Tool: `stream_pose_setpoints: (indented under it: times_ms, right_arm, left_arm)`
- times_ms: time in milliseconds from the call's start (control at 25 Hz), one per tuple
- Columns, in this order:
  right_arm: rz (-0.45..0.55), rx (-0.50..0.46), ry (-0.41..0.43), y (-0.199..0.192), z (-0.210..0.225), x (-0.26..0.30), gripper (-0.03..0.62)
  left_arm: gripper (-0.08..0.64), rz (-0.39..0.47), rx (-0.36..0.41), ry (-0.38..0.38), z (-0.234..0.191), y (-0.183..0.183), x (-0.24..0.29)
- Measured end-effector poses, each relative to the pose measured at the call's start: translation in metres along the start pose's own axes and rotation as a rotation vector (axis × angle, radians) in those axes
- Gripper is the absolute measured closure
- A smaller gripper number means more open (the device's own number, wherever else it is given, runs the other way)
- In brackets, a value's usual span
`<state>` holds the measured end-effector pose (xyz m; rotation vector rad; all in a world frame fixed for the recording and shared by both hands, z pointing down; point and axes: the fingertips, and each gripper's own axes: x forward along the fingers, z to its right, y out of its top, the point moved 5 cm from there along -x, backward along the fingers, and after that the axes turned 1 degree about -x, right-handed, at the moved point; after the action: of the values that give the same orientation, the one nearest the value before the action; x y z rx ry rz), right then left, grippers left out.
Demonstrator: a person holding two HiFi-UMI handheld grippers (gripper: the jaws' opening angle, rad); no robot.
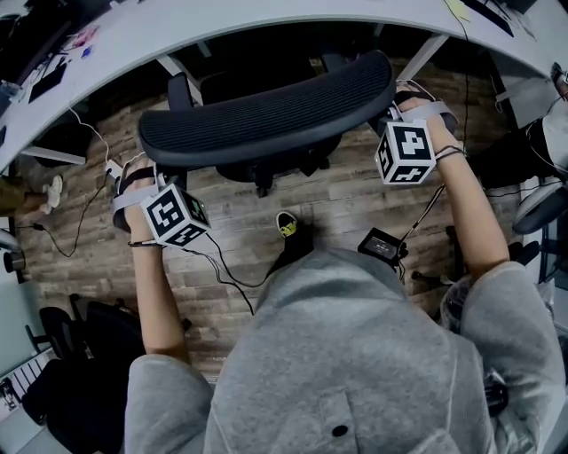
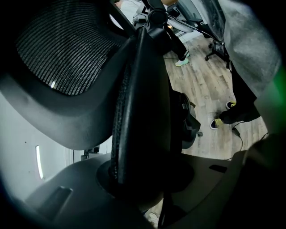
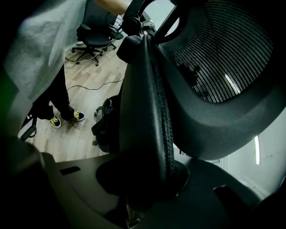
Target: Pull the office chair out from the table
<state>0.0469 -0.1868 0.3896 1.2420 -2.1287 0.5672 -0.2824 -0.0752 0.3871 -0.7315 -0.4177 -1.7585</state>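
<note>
Looking down from the head view, I start at the far left, where a white power strip [image 1: 114, 168] and its cable lie on the plank floor [image 1: 337, 199]. Just right of them, my left hand-held gripper [image 1: 146, 173] is clamped on the left end of the office chair [image 1: 266, 111], at the top rim of its mesh backrest. The left gripper view confirms it: the left hand-held gripper [image 2: 143, 181] has both jaws pressed against the padded edge of the backrest [image 2: 140, 112], which runs upright between them, with the mesh panel to its left.

In the middle, the office chair stands close against the curved white worktop [image 1: 266, 22]. Its seat and left armrest lie under the worktop's edge, while the backrest rim is on my side, clear of it. Below the chair, a yellow-marked shoe [image 1: 286, 224] and a small black box [image 1: 382, 244] with a cable rest on the floor.

At the right end of the rim, my right hand-held gripper [image 1: 392, 113] grips the same way. In the right gripper view, the right hand-held gripper [image 3: 147, 181] has its jaws shut onto the backrest edge, with the mesh to the right and another office chair [image 3: 91, 42] far behind on the left.
</note>
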Motion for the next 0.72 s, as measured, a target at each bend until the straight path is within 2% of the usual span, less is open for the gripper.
stream_pose_setpoints:
  times_ms: [720]
  right_arm:
    - [0.029,-0.03,0.004,0.016,-0.073,-0.074,0.497]
  left_arm:
    - [0.435,-0.034,-0.022,0.001,0.079,0.002,-0.085]
